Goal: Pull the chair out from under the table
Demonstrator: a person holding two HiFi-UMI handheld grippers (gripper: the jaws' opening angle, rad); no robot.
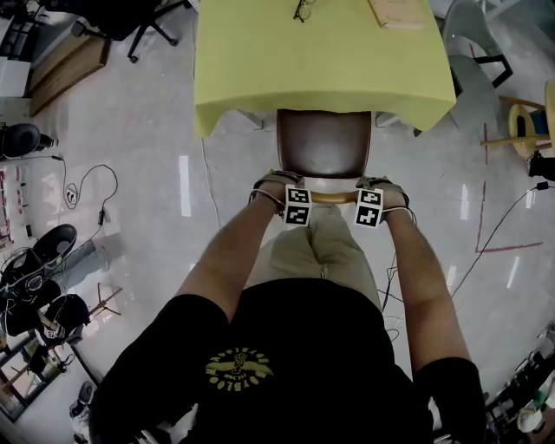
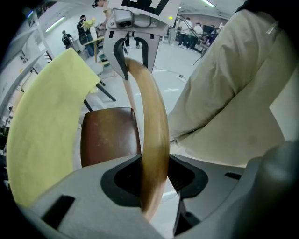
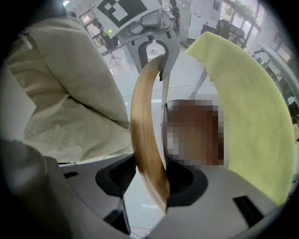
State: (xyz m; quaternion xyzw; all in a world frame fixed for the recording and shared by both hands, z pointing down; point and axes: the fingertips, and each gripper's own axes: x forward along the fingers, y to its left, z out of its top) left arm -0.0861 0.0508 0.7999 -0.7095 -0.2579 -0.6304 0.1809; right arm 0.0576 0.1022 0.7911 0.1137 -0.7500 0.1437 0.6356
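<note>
The left gripper (image 2: 156, 179) is squeezed shut on the curved wooden top rail (image 2: 152, 121) of the chair (image 1: 323, 147); the rail fills the gap between its two jaws. The right gripper (image 3: 149, 179) is clamped on that same rail, further to the right in the head view; so there are two grippers on one rail. Past the rail is the chair's one brown seat (image 2: 110, 135). The chair stands in the middle of the head view; the far edge of its seat meets the hanging yellow cloth (image 1: 260, 95); most of the seat shows. The one table (image 1: 347, 61) fills the top middle; on it lie one pair of glasses (image 1: 303, 9) and one flat tan thing (image 1: 395, 13).
</note>
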